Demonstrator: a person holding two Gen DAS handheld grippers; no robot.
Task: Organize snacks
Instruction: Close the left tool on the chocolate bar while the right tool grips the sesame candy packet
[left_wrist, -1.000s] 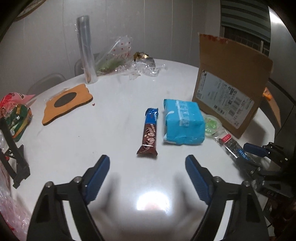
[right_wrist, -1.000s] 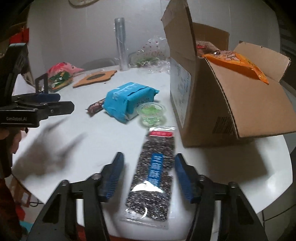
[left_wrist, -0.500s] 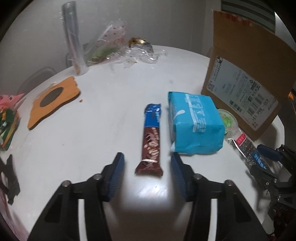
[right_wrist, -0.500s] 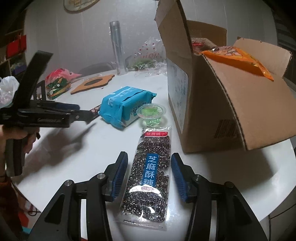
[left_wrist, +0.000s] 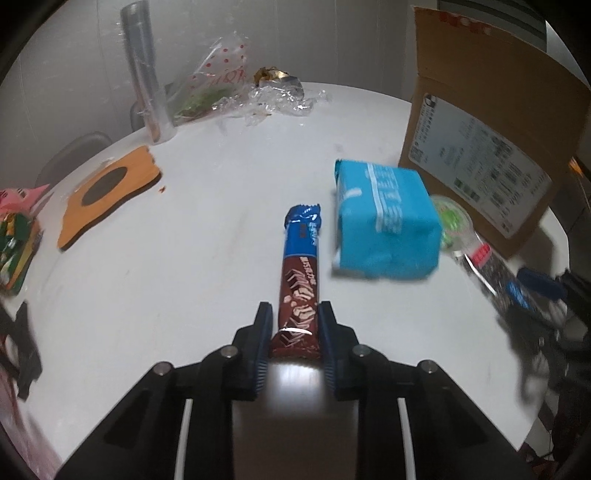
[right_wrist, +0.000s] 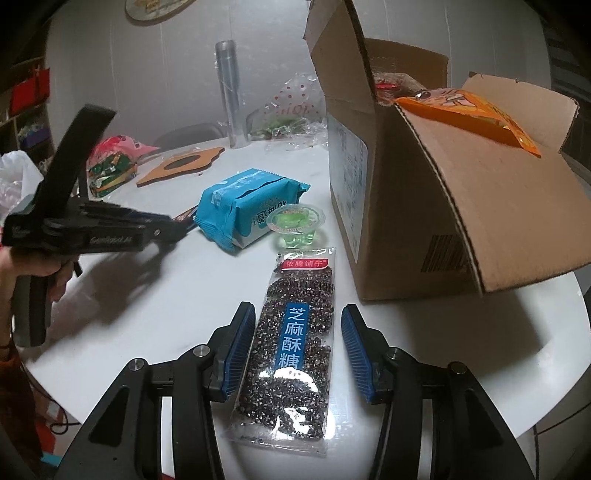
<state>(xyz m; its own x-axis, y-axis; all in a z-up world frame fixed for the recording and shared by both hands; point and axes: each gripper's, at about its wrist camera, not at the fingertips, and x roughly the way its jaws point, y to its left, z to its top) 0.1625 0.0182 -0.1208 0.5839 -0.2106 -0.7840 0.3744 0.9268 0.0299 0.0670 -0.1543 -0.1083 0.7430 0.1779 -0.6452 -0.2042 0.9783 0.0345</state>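
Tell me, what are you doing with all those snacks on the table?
A person is tidying snacks with a claw in each hand. The left claw has just been closing and now pinches the near end of the chocolate bar, which lies on the white table. The right claw sits open around the sesame candy packet without squeezing it. A blue packet and a green jelly cup wait beside the open cardboard box, which already holds an orange bag.
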